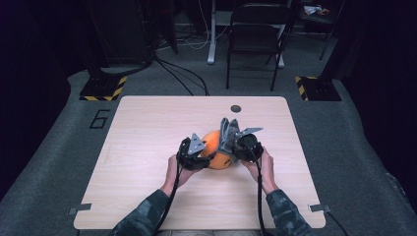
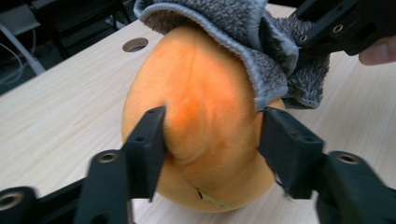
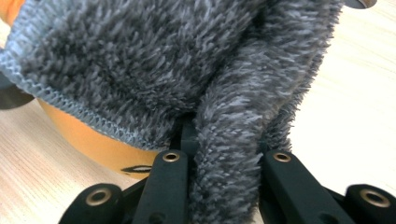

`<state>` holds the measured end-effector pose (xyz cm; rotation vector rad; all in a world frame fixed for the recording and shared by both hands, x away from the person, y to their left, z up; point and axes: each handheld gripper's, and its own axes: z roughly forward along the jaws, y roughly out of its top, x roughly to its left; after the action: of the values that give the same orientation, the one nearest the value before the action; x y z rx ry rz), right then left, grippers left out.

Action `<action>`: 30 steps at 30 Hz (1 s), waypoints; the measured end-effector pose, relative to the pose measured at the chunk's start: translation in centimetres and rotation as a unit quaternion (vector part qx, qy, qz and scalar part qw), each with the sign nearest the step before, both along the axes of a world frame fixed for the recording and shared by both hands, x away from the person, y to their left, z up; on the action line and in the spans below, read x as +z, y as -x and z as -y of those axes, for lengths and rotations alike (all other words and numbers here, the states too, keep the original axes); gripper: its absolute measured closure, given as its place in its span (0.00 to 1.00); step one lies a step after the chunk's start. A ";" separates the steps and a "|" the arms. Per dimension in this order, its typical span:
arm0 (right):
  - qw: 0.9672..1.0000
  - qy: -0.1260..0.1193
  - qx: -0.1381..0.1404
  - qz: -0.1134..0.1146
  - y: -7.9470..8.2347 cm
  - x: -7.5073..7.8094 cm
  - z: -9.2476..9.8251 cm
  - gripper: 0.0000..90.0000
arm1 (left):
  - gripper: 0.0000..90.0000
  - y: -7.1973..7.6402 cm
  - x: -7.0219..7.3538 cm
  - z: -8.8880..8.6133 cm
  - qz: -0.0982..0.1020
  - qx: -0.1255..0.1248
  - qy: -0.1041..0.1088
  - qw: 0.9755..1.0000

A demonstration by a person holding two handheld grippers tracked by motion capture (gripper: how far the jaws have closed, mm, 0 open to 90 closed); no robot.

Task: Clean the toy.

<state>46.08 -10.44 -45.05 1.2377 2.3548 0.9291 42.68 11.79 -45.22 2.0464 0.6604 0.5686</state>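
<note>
**Right gripper pins grey cloth on orange ball**

Right gripper [image 3: 219, 186] is clamped on a fold of grey cloth [image 3: 154, 70], its two black jaws pressing the fuzzy pile between them. The cloth is thick and shaggy, mottled dark and light grey, with a stitched pale hem along its lower edge. It drapes over the top of an orange ball [image 2: 205, 126], which sits on the table [image 1: 147, 128] near the middle, between the two hands.

The ball is soft-looking and egg-shaped from the left gripper view, a warm orange with a deeper orange streak running down its front and a crease low on that face. A small dark mark shows near its base. Its lower part rests on the pale wood.

Left gripper [image 2: 210, 149] has its jaws standing apart on either side of the ball. One jaw's tip lies against the ball's left flank; the other sits just beside the right flank, and whether it touches cannot be told.

In the high view the left gripper [image 1: 194, 153] sits at the ball's left and the right gripper [image 1: 236, 140] at its upper right, cloth rising between them.
</note>
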 end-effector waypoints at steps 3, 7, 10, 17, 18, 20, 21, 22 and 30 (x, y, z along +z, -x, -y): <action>1.000 0.002 0.000 0.001 0.0 -0.1 0.1 0.86 | 0.42 0.2 0.1 0.7 0.026 0.000 -0.032 0.999; 1.000 0.000 -0.003 -0.002 0.0 -0.1 0.2 0.86 | 0.40 0.8 0.4 1.6 0.067 -0.001 -0.065 0.996; 1.000 0.002 -0.003 -0.001 0.1 -0.1 0.2 0.86 | 0.39 1.1 0.6 2.2 0.083 -0.003 -0.084 0.993; 1.000 -0.008 -0.013 -0.009 0.1 -0.2 0.7 0.86 | 0.51 0.1 -0.4 2.1 0.058 0.004 -0.107 0.993; 1.000 -0.006 -0.016 -0.009 0.1 0.0 0.9 0.86 | 0.56 -0.1 -0.5 1.9 0.053 0.005 -0.102 0.993; 1.000 -0.007 -0.019 -0.007 0.0 0.1 1.2 0.86 | 0.61 -0.3 -0.6 1.6 0.044 0.008 -0.100 0.994; 0.999 -0.012 -0.033 -0.009 0.2 0.4 1.8 0.86 | 0.70 -0.5 -0.8 1.2 0.038 0.015 -0.092 0.995; 0.999 -0.011 -0.037 -0.009 0.2 0.5 2.0 0.86 | 0.72 -0.8 -0.9 0.9 0.032 0.020 -0.084 0.996; 0.997 -0.011 -0.077 -0.007 0.9 1.4 4.9 0.85 | 0.79 -1.8 -0.9 -2.1 -0.018 0.059 0.018 0.998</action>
<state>45.15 -15.31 -43.61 1.4159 2.2269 0.9022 44.45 13.92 -46.14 1.9968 0.8121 0.5844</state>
